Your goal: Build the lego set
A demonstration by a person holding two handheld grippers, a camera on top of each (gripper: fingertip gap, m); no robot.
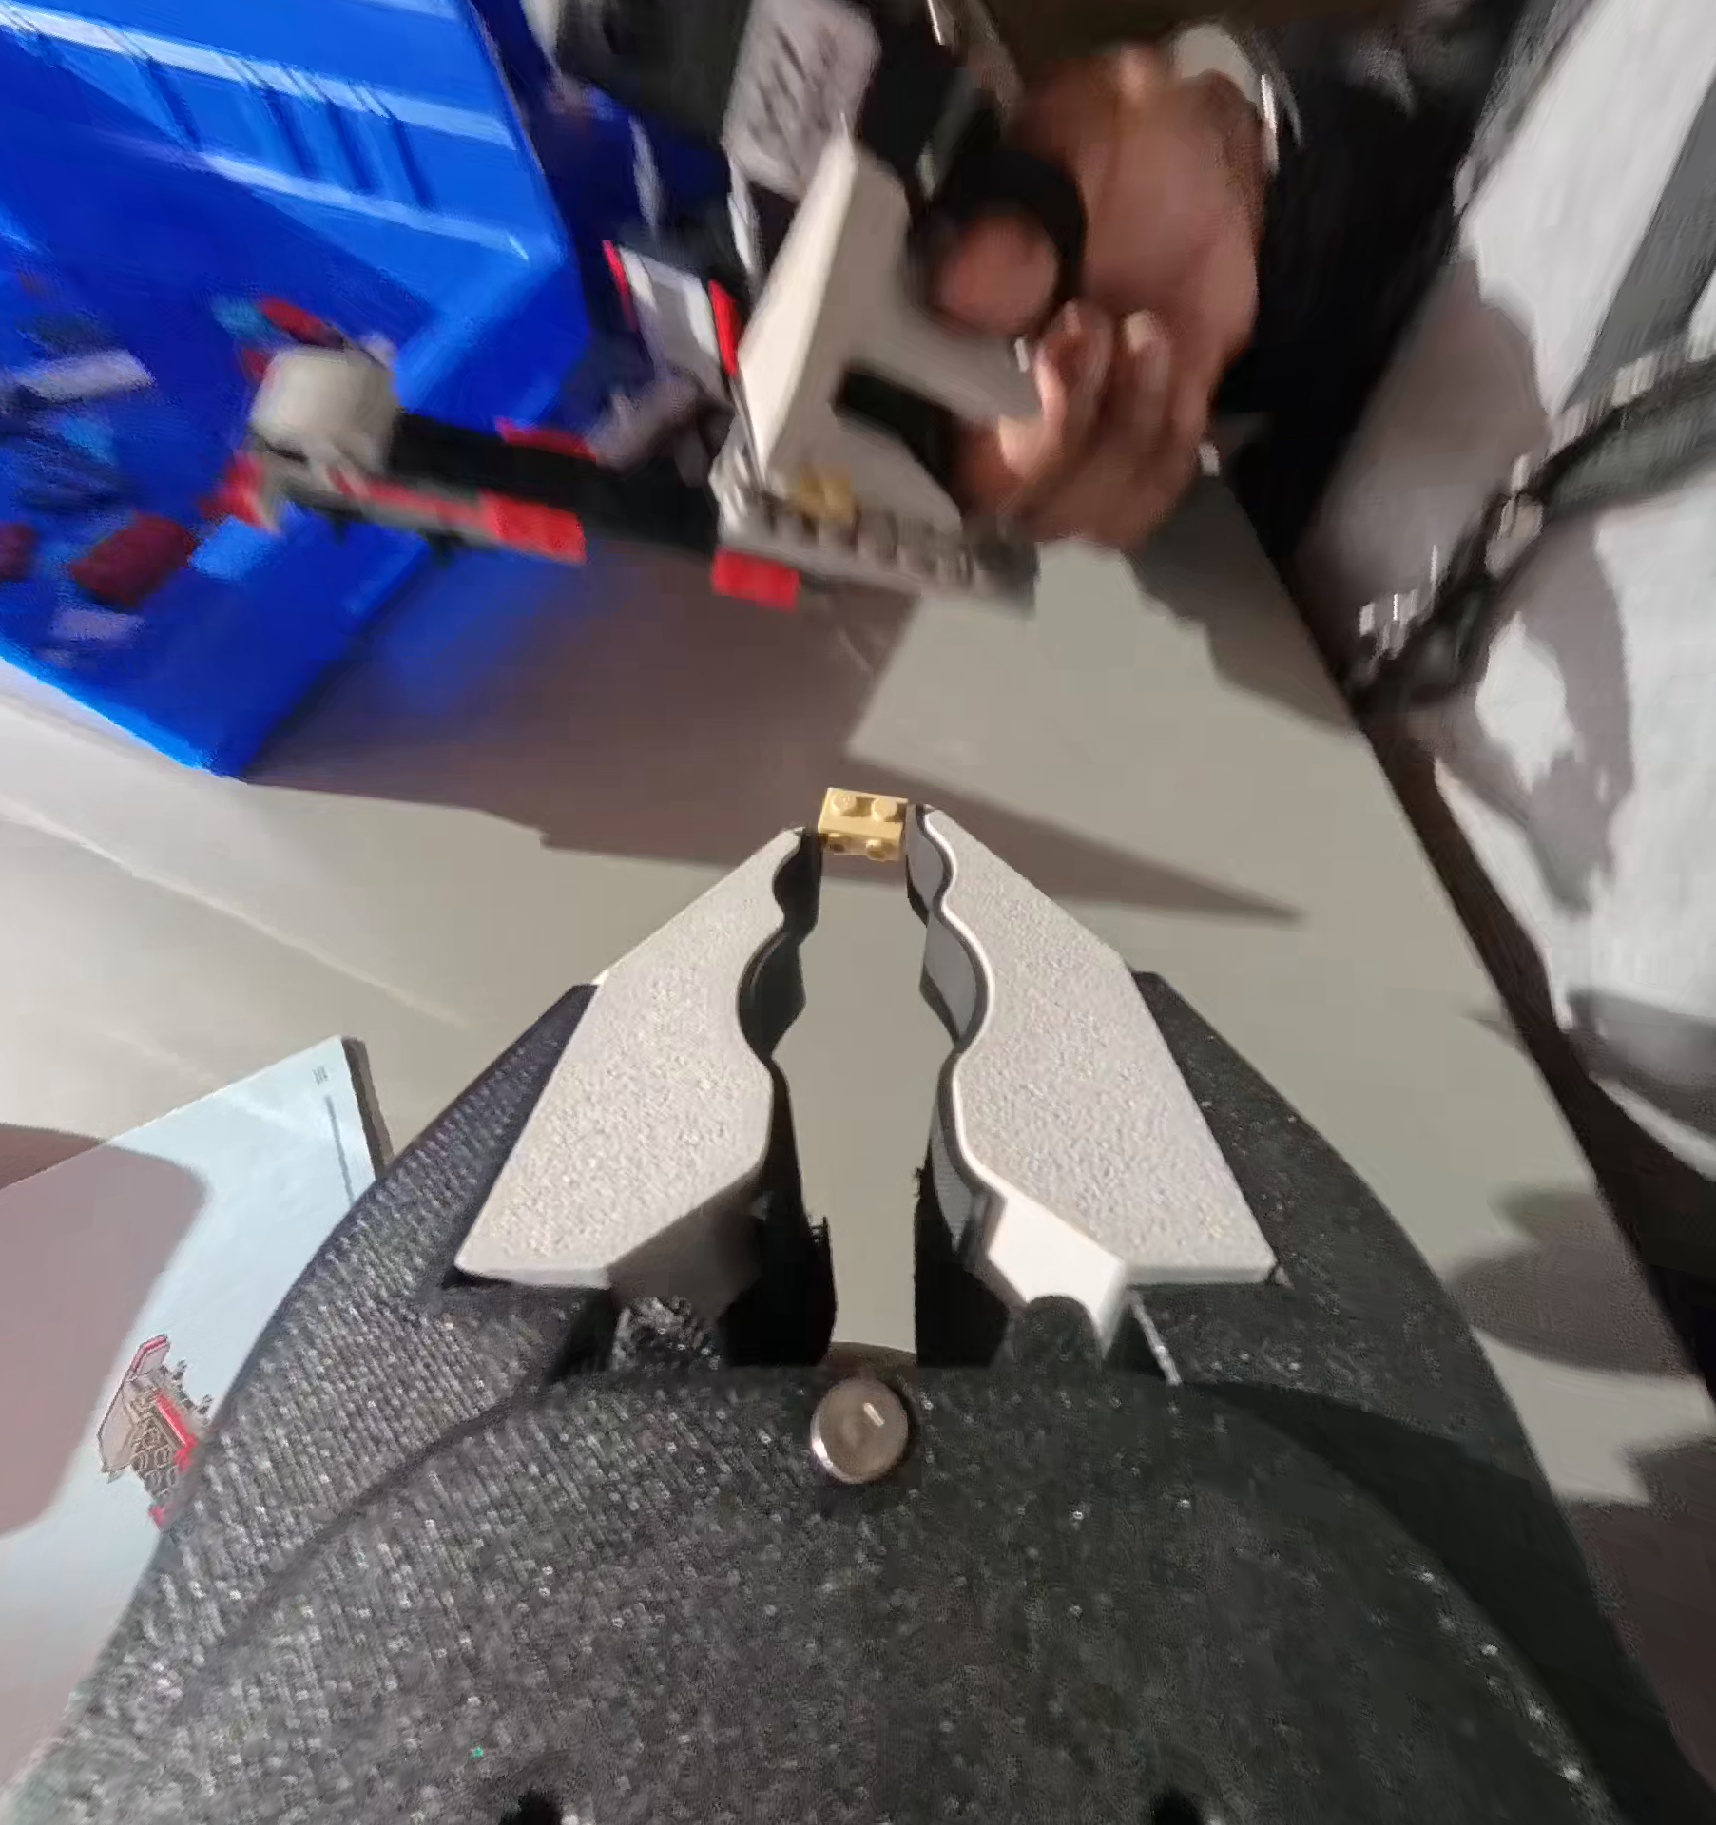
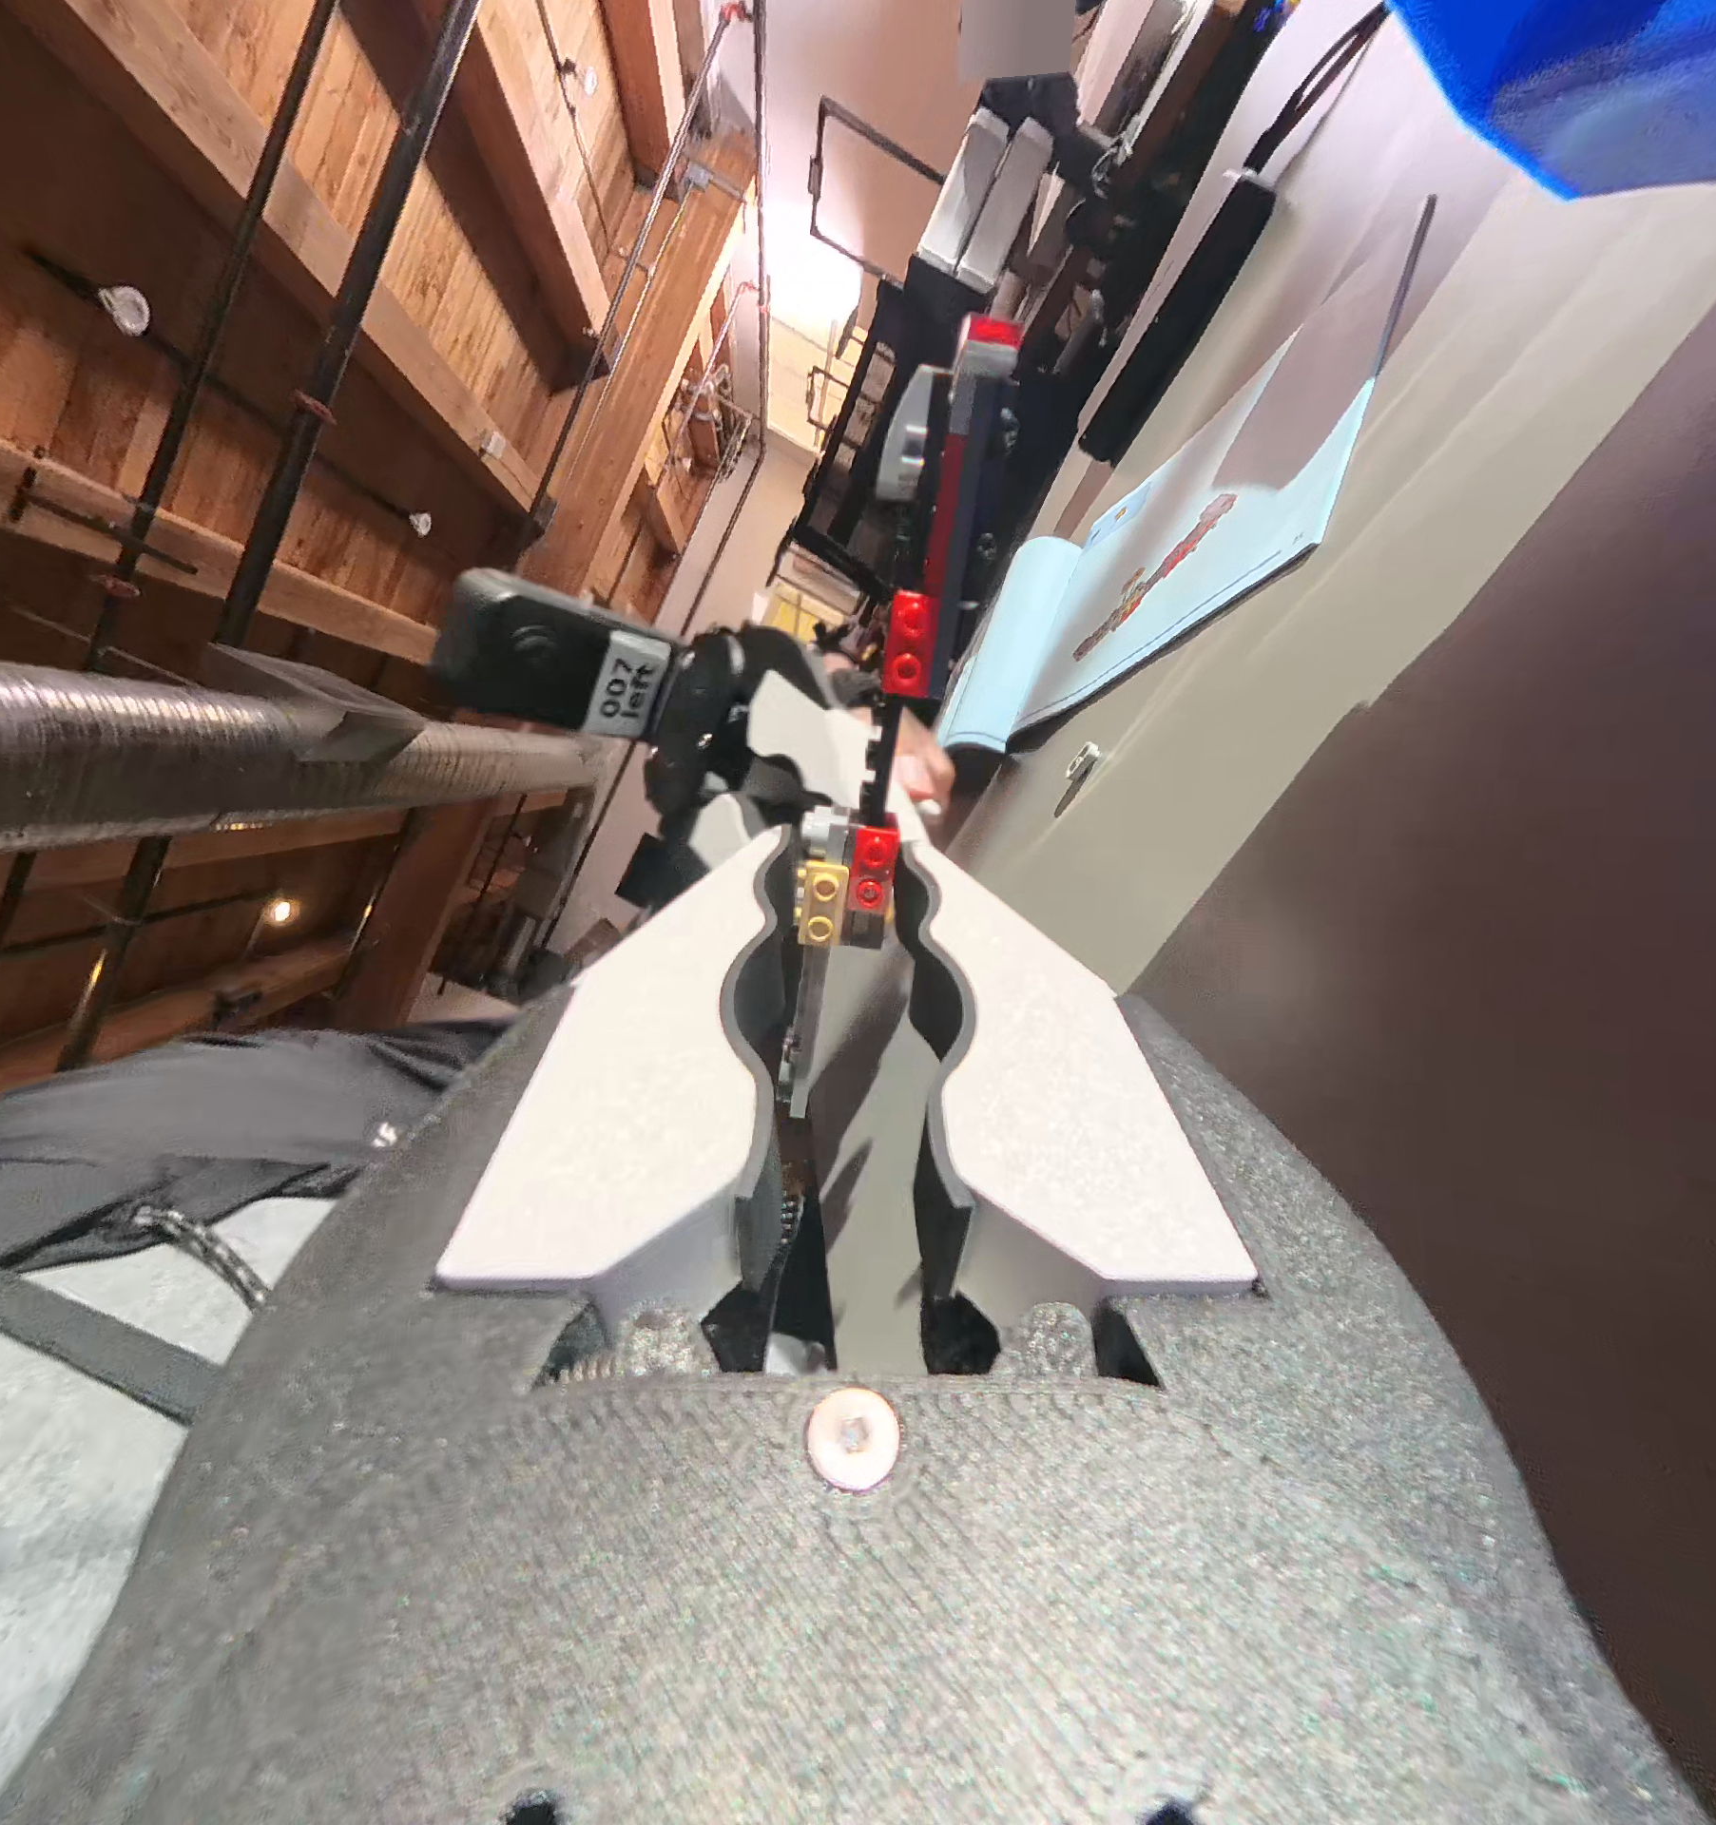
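Left wrist view: left gripper [image 1: 863, 834] clamped on a small tan brick [image 1: 861, 826], 2 studs up, pinched at the very fingertips, held clear above the pale table [image 1: 1081, 691]. Ahead, blurred: right gripper [image 1: 839, 494] in a person's hand [image 1: 1120, 296], carrying the long lego model [image 1: 498, 494] in grey, black and red, with another tan piece already on its near end. Blue bin [image 1: 271, 326] of loose parts behind, toward table's far-left corner. Instruction booklet [image 1: 251, 1234] at the near-left edge. Right edge of table runs along a dark strip.

Right wrist view: camera rolled, so table [image 2: 1229, 691] stands as a wall on the right. Right gripper [image 2: 849, 889] shut on the model's [image 2: 962, 464] end, fingertips squeezing the red brick [image 2: 873, 869] and tan brick [image 2: 819, 904] cluster; rest of the build sticks out away from cam, off the table. Left gripper's [image 2: 814, 751] body and its camera just behind, tips hidden by the model. Booklet [image 2: 1199, 553] open near table's far edge; bin [image 2: 1604, 89] at the top-right corner.

Step in hand, by judgement: mid-build, adding 1 tan brick to the held model. Next move needs: line up studs w/ the target spot, bring the 2 grippers together square, press firmly w/o twisting. Grip on the tips is thin, so brick may pivot or pop out if pushed off-axis.
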